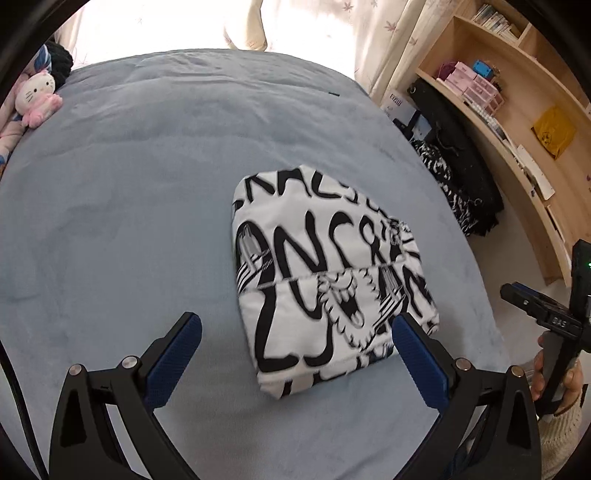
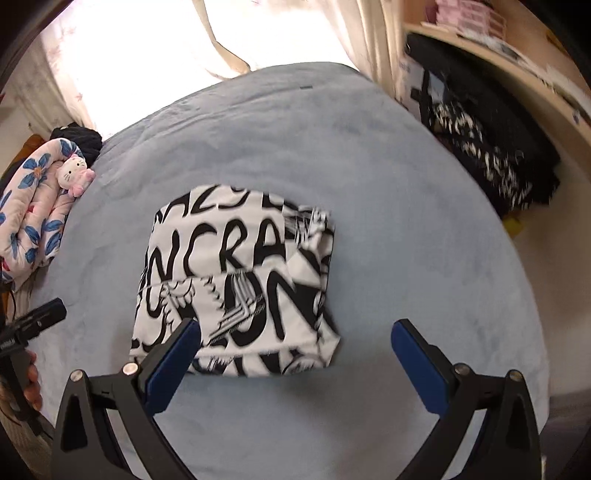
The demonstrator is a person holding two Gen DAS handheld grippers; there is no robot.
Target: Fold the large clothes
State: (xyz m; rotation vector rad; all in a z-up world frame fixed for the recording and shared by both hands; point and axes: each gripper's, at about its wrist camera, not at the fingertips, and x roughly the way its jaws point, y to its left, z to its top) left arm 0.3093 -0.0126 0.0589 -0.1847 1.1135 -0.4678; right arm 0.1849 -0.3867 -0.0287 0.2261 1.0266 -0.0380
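Note:
A white garment with black graffiti lettering point(image 1: 325, 280) lies folded into a compact rectangle on the blue bed cover point(image 1: 129, 206). It also shows in the right wrist view point(image 2: 240, 280). My left gripper point(image 1: 295, 328) is open and empty, held above the garment's near left side. My right gripper point(image 2: 295, 332) is open and empty, held above the garment's near edge. The right gripper also shows at the right edge of the left wrist view point(image 1: 546, 314). The left gripper shows at the left edge of the right wrist view point(image 2: 33, 325).
A Hello Kitty plush point(image 1: 37, 98) and a floral quilt point(image 2: 33, 210) lie at the bed's far left. A pile of black and white clothes point(image 1: 458, 177) lies on the floor by a wooden shelf point(image 1: 524, 110). Curtains point(image 2: 207, 33) hang behind the bed.

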